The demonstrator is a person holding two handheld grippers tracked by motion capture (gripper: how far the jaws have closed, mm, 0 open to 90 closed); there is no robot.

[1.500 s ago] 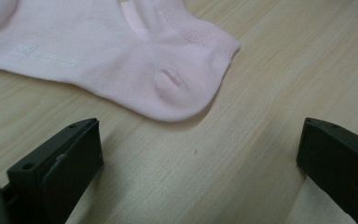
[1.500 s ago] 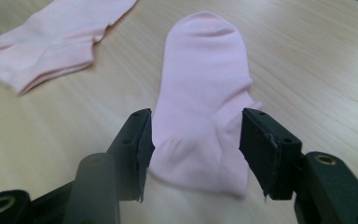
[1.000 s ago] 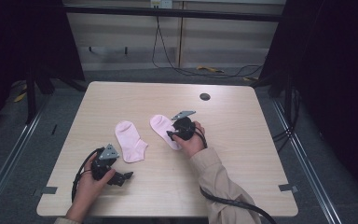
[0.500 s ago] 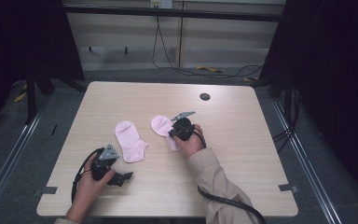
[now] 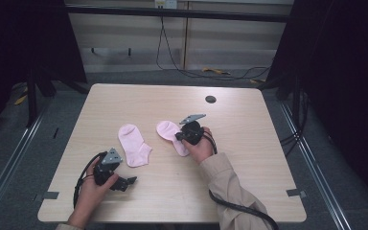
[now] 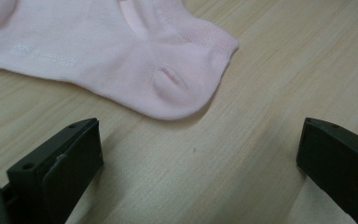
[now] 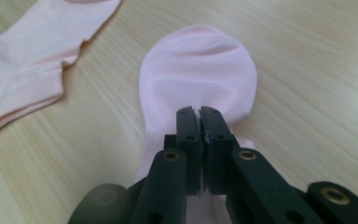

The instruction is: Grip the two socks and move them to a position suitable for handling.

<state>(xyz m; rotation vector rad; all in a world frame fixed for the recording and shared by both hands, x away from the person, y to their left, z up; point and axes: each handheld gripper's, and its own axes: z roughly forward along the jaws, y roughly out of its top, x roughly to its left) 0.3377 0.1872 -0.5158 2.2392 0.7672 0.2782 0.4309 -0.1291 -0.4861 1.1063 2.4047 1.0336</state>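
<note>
Pink sock number one [image 5: 171,135] is the one you've got your right gripper [image 5: 184,136] on: in the right gripper view the jaws are pressed together over that sock [image 7: 198,81], and they've just been closing. You can see a thin bit of fabric pinched between the pads, but how much cloth is really caught there is hard to make out, since the jaws cover that spot. The rounded toe end sticks out past the jaws; the other end is cut off at the bottom of that view and sits under your right hand [image 5: 200,146] from above.

Taking that sock as the landmark: the second pink sock [image 5: 133,145] lies flat just to its left, close but not touching, on the worktop [image 5: 249,158]. Its cuff and most of its length run off the top of the left gripper view, where you mostly get the heel [image 6: 177,88] and some tiny white lettering too small to read.

Your left gripper [image 5: 124,182] sits well down-left of the landmark sock, near the front edge, jaws spread wide with bare wood between them, just short of the second sock. Way up-right of the landmark sock there's a small dark round thing [image 5: 211,99]; can't tell what it is.
</note>
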